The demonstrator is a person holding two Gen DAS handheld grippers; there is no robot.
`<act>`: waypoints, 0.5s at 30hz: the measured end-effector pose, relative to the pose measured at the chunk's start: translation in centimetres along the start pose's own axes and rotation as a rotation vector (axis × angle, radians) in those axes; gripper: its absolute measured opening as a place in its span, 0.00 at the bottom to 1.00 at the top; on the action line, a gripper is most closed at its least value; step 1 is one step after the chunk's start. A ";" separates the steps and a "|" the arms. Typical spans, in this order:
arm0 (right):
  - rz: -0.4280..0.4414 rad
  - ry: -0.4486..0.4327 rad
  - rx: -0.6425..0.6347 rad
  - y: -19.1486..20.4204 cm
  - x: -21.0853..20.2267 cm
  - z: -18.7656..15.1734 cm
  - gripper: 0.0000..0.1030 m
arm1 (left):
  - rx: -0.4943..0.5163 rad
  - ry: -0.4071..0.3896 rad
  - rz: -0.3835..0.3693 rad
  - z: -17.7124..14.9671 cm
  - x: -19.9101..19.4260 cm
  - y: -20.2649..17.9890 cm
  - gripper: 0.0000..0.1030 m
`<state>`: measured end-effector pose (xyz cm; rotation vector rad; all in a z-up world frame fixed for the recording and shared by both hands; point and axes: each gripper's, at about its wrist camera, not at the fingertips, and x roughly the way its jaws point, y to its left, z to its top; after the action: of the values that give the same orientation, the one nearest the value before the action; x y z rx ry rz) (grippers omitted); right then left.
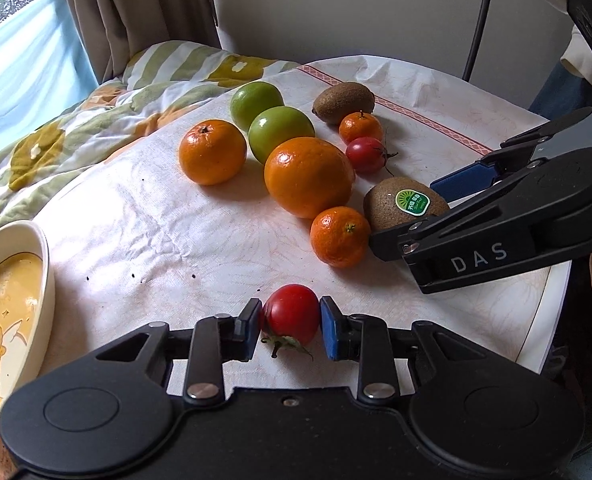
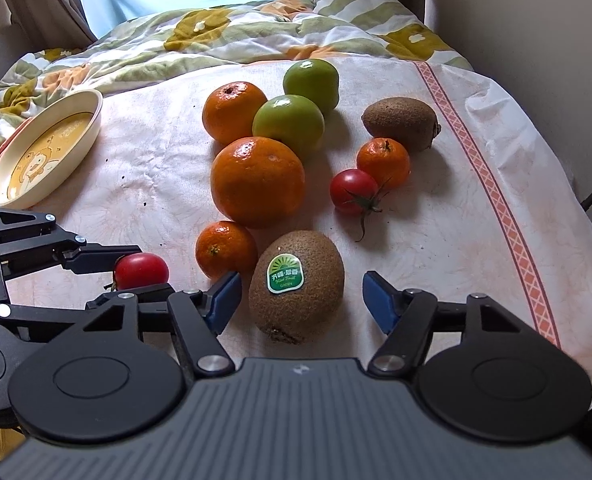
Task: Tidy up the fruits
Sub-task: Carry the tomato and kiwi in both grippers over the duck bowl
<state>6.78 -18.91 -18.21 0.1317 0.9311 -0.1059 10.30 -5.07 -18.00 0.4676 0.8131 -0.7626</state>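
My left gripper [image 1: 291, 326] pinches a tomato [image 1: 291, 313]; my right gripper [image 2: 302, 300] stands spread around the stickered kiwi [image 2: 296, 296].

Far left, a yellow dish [image 1: 49, 264] sits at the cloth's edge, well apart from the fruit. In the left wrist view, my blue pads [image 1: 328, 326] press both sides of the tomato, its green stalk toward me, low over the white cloth [image 1: 155, 216]. Farther out lies the cluster: an orange [image 2: 233, 111], two green fruits [image 2: 289, 122], a big orange [image 2: 257, 181] and a small mandarin [image 2: 225, 249] just left of the kiwi. In the right wrist view, the kiwi lies between my right fingers, touching neither pad. Right of the cluster are a second tomato [image 2: 353, 191], touching another mandarin [image 2: 383, 162], and a plain kiwi [image 2: 402, 122] just beyond.
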 end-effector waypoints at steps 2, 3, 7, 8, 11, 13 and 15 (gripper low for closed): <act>0.002 0.009 -0.014 0.0 0.2 0.0 0.72 | -0.010 -0.002 0.009 0.0 -0.1 -0.1 0.34; 0.005 0.012 -0.016 -0.1 0.3 0.0 0.71 | -0.016 -0.003 0.014 0.0 -0.2 -0.1 0.34; 0.040 0.012 -0.028 -0.2 0.3 0.0 0.64 | -0.036 -0.011 0.037 0.2 -0.5 -0.4 0.34; 0.040 0.012 -0.036 -0.1 0.3 -0.1 0.63 | -0.045 -0.014 0.043 0.3 -0.6 -0.5 0.33; 0.051 0.014 -0.030 -0.5 -0.1 -0.1 0.63 | -0.075 -0.019 0.065 0.5 -1.1 -0.6 0.33; 0.059 0.013 -0.035 -0.7 -0.5 -0.1 0.63 | -0.097 -0.023 0.081 0.7 -1.6 -0.7 0.33; 0.064 0.008 -0.046 -0.9 -1.1 0.1 0.63 | -0.128 -0.028 0.098 0.9 -2.2 -0.7 0.33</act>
<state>6.06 -19.72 -17.37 0.1189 0.9358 -0.0247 9.23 -5.19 -15.74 0.3783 0.8018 -0.6210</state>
